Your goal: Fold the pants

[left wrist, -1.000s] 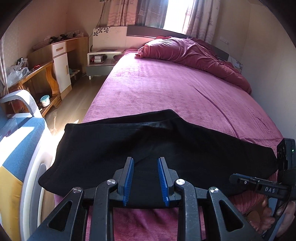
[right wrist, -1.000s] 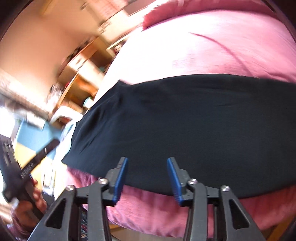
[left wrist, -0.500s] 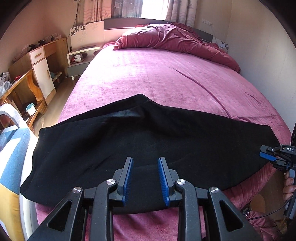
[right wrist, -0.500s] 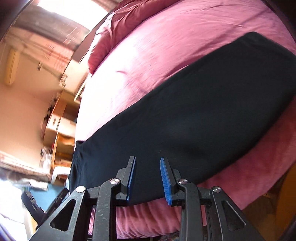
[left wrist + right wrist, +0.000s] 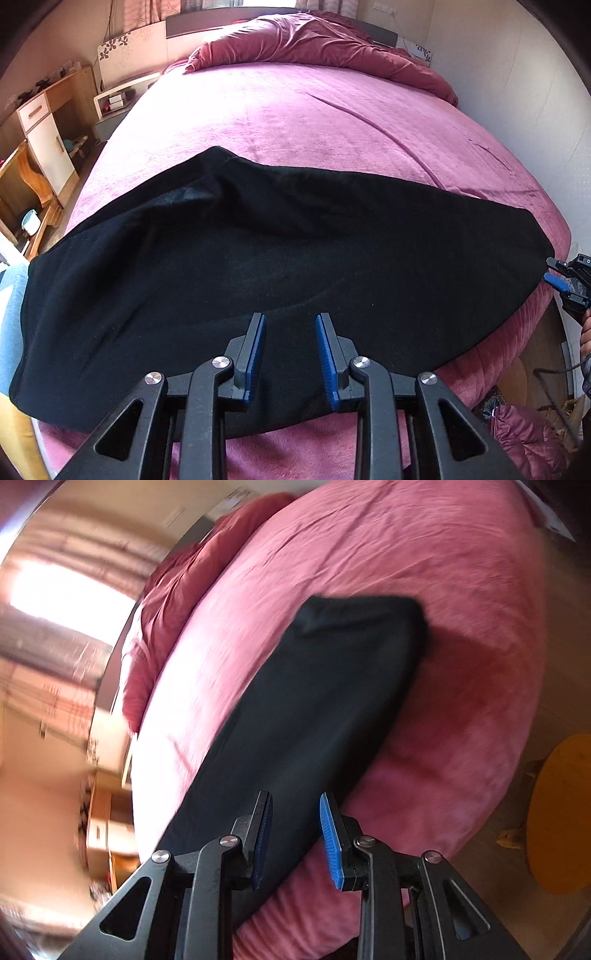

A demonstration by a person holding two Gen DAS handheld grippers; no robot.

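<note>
Our right tongs (image 5: pixel 295 834) have swung to the leg end of the black pants (image 5: pixel 280 258) laid across the bed (image 5: pixel 295 118); they narrowed slightly, clasping nothing; left tongs (image 5: pixel 290 354) hover apart, empty; the end-to-end fold seems next.

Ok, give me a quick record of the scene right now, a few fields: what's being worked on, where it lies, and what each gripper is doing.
item: black pants, laid flat in a long band
surface: bed with pink cover, pants lie across the near end
left gripper: open, nothing between its pads, over the near edge of the pants
right gripper: open, holds nothing, at one end of the pants
bedding: rumpled quilt at the far end of the bed
folding: not started
</note>
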